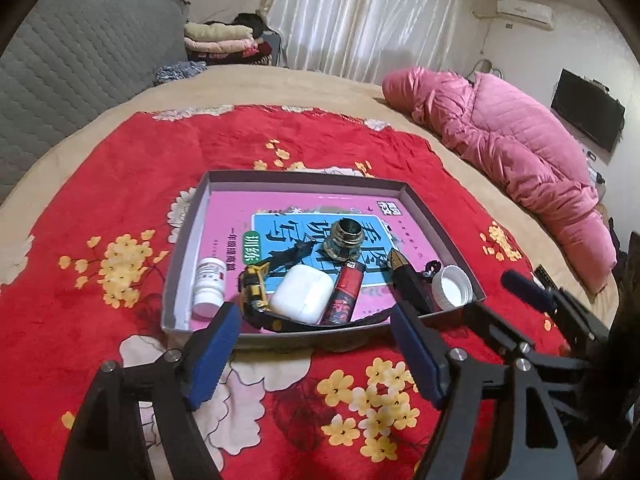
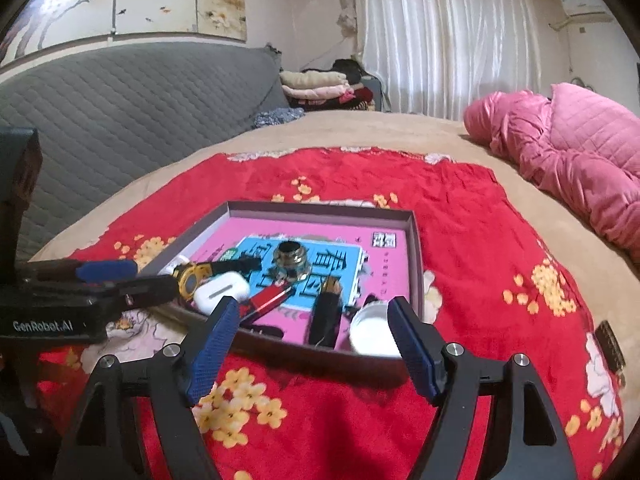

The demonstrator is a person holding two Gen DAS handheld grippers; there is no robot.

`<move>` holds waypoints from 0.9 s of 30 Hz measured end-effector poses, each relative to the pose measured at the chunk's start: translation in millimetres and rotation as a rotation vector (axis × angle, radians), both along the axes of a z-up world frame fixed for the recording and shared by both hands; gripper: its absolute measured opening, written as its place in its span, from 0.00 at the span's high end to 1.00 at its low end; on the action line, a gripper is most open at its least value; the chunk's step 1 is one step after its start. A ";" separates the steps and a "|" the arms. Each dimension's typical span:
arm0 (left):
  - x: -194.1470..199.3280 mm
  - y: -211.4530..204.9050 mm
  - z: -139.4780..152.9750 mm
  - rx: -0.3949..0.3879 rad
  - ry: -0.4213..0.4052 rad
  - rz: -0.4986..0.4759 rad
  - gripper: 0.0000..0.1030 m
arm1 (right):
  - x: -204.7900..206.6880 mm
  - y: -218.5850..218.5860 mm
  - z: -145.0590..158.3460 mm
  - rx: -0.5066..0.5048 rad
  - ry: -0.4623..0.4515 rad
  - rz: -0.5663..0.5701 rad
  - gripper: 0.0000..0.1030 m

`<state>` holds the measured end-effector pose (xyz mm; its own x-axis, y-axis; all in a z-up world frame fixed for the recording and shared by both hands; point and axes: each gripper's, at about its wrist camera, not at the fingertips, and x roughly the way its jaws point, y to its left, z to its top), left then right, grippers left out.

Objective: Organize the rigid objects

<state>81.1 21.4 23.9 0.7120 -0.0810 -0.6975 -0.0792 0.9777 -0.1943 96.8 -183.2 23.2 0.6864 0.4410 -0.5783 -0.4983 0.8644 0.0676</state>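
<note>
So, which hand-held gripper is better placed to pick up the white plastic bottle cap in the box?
The right hand-held gripper, probably. Its open jaws already face the white plastic bottle cap; from the left hand-held gripper, the cap lies off to the right.

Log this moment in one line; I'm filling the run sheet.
left tool: open, empty | right tool: open, empty | tray: holds book, jar, watch, bottle, cap | both tools: at near rim

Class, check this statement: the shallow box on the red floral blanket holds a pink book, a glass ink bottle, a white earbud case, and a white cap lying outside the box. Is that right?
Not quite. The white cap lies inside the shallow box, in its near right corner, as the left wrist view shows. The pink book, glass ink bottle and white earbud case are in the box as stated.
</note>
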 end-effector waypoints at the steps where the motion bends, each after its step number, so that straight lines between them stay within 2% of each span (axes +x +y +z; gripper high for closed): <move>1: -2.7 0.4 0.7 0.007 -0.005 0.005 0.25 | -3.1 0.8 -1.4 -0.002 0.013 -0.004 0.25; 4: -10.5 -0.7 0.4 0.048 -0.004 0.020 0.25 | -10.0 1.9 -3.9 -0.009 0.035 -0.010 0.25; 10: -24.9 -2.9 -6.1 0.093 0.056 0.048 0.25 | -23.3 -2.1 -5.0 -0.030 0.062 -0.053 0.25; 21: -50.8 -21.6 -23.9 0.056 0.127 0.029 0.26 | -51.5 0.5 -10.4 -0.105 0.091 -0.090 0.25; 27: -60.4 -25.2 -28.6 0.060 0.146 0.043 0.26 | -59.7 -4.3 -16.1 -0.104 0.150 -0.119 0.25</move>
<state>20.7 -3.8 -4.7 0.6043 -0.0080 -0.7967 -0.1440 0.9824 -0.1191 37.0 -187.4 7.0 0.6326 0.2948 -0.7161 -0.3834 0.9227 0.0412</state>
